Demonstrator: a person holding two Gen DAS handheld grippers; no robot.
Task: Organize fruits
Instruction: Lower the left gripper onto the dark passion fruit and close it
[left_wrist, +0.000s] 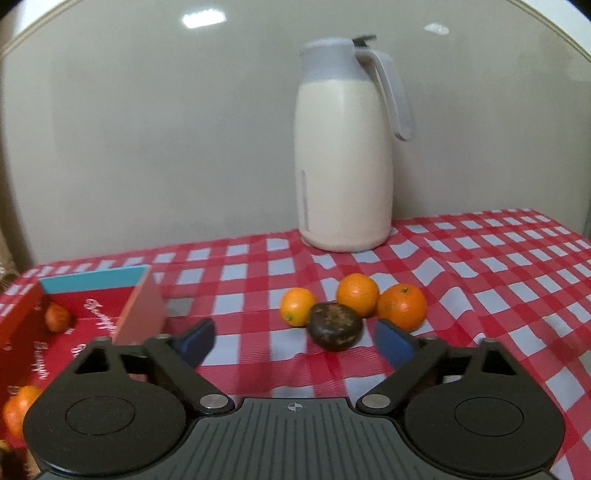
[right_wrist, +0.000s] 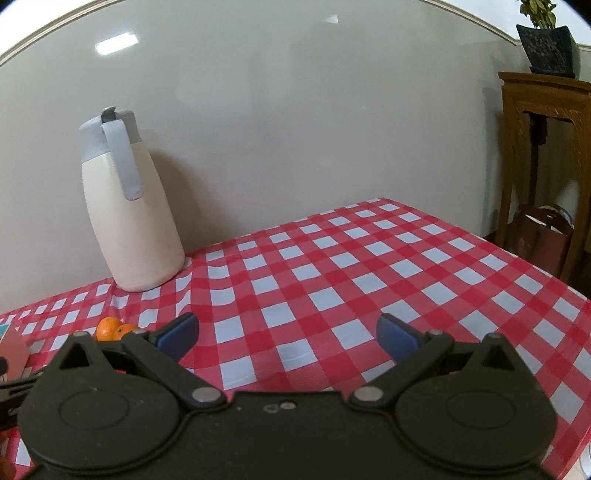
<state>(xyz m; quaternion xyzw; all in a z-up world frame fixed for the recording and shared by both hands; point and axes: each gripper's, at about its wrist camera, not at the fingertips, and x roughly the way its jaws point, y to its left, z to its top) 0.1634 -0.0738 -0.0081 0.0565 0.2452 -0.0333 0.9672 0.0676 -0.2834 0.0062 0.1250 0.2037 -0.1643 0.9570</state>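
Observation:
In the left wrist view three oranges sit on the checked cloth: one at the left (left_wrist: 297, 311), one behind (left_wrist: 357, 294), one at the right (left_wrist: 402, 306). A dark brown round fruit (left_wrist: 335, 325) lies in front of them. My left gripper (left_wrist: 293, 345) is open and empty, just short of the dark fruit. A red box (left_wrist: 85, 328) at the left holds two oranges, one (left_wrist: 57, 317) at its back and one (left_wrist: 18, 410) near me. My right gripper (right_wrist: 288, 338) is open and empty over bare cloth. Oranges (right_wrist: 110, 328) show at its left.
A cream thermos jug with a grey lid and handle (left_wrist: 345, 155) stands at the back by the wall; it also shows in the right wrist view (right_wrist: 129, 206). A wooden stand (right_wrist: 543, 166) with a bag under it is past the table's right edge.

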